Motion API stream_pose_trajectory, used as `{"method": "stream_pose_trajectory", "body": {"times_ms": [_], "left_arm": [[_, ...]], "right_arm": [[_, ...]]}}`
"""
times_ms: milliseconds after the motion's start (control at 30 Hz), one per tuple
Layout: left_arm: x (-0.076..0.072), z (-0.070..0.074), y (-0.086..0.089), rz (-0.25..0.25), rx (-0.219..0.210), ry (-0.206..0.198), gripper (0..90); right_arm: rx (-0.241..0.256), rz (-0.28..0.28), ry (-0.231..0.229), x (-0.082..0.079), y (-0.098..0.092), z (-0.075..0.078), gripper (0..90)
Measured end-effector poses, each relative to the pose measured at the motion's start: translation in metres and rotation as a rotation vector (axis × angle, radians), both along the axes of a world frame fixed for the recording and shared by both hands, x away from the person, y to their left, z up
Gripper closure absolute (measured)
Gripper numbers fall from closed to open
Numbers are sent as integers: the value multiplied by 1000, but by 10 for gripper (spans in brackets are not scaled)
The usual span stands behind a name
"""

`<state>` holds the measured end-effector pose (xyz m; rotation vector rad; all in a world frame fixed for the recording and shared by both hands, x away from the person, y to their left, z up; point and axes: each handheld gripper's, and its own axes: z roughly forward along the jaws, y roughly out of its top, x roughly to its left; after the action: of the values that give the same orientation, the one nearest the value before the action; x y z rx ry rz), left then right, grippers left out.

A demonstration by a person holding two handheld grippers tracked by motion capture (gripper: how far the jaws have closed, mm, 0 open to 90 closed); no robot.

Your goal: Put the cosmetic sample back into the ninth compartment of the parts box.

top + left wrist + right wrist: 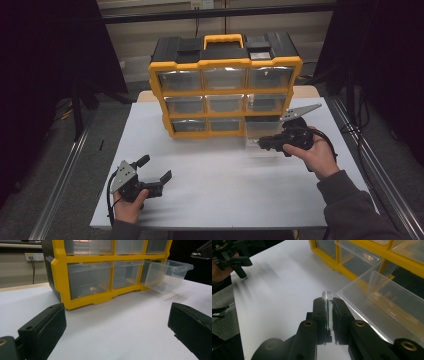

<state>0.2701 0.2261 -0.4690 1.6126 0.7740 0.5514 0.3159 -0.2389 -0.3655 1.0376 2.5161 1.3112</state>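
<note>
Right gripper (328, 315) pinching a small clear tube (327, 311), jaws pressed on it, just beside the pulled-out clear drawer (384, 305) at the bottom right of the yellow organizer (225, 92). Left gripper (152, 170) spread wide over the white table (225, 180), well apart, holding nothing.

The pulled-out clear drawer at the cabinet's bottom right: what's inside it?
The drawer looks empty through its clear walls. The right claw holds a small clear tube beside it, not inside. The drawer's rear, within the yellow cabinet, is hidden.
</note>
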Motion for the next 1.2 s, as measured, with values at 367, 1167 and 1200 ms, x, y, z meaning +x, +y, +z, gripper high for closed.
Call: {"method": "stream_pose_trajectory", "body": {"times_ms": [367,1167,1200], "left_arm": [[0,0,0,1,1,-2,19],[0,0,0,1,2,-2,19],[0,0,0,1,2,-2,19]], "right_arm": [[-8,-16,-5,6,-4,0,813],[-29,-33,-14,15,-7,3,813],[-32,-36,-16,15,-7,3,813]]}}
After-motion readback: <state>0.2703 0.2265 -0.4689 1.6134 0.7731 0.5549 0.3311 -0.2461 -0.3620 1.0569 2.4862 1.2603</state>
